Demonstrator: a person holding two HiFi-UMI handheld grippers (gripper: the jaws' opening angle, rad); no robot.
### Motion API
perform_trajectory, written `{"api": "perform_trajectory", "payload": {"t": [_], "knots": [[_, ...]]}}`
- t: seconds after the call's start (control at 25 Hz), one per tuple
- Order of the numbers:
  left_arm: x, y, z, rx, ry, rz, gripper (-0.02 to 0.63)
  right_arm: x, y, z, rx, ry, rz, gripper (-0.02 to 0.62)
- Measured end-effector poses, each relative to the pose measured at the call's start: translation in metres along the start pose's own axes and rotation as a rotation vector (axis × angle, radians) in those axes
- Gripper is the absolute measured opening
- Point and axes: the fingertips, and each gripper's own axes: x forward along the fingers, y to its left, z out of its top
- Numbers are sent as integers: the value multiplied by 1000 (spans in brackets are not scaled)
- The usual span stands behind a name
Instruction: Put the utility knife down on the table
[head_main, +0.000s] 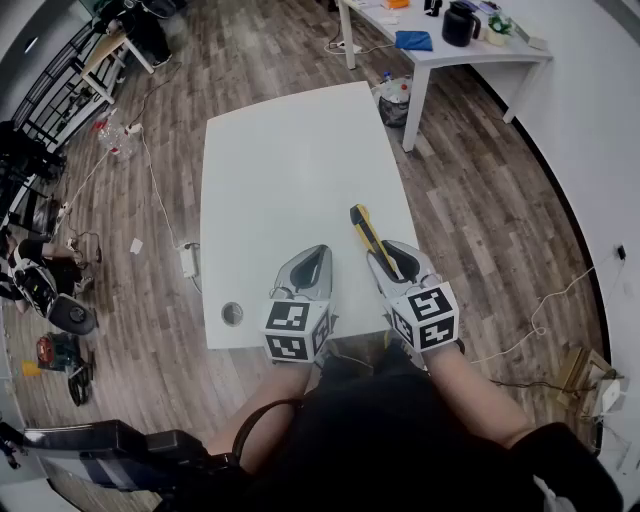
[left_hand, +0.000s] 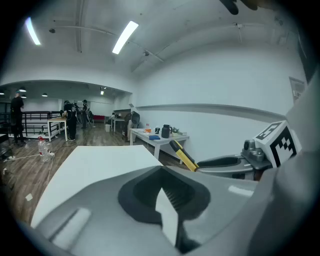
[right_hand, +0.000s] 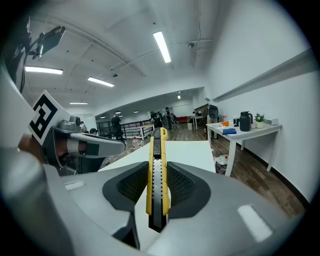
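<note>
The utility knife (head_main: 364, 229) is yellow and black, and my right gripper (head_main: 386, 258) is shut on its rear half. Its front end sticks out forward over the near right part of the white table (head_main: 290, 170). In the right gripper view the knife (right_hand: 158, 170) runs straight out between the two pads, spine up, with the table below it. My left gripper (head_main: 314, 258) hovers beside it at the near table edge, shut with nothing in it. The left gripper view shows the knife (left_hand: 183, 154) and the right gripper (left_hand: 235, 162) off to its right.
A round cable hole (head_main: 232, 313) sits in the table's near left corner. A second white table (head_main: 440, 55) at the back right carries a black kettle (head_main: 460, 24) and a blue cloth (head_main: 413, 40). Cables and a power strip (head_main: 187, 259) lie on the wooden floor at left.
</note>
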Motion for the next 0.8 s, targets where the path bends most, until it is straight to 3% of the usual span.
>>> {"api": "perform_trajectory", "payload": {"t": [0.44,0.8], "knots": [[-6,2,-11,-4,13,-24,0,10,-14,-14,-9,27,-52,138],[2,-6,-23,-17,42,-36,0,74,-81,-71,11,221,-174,138]]}}
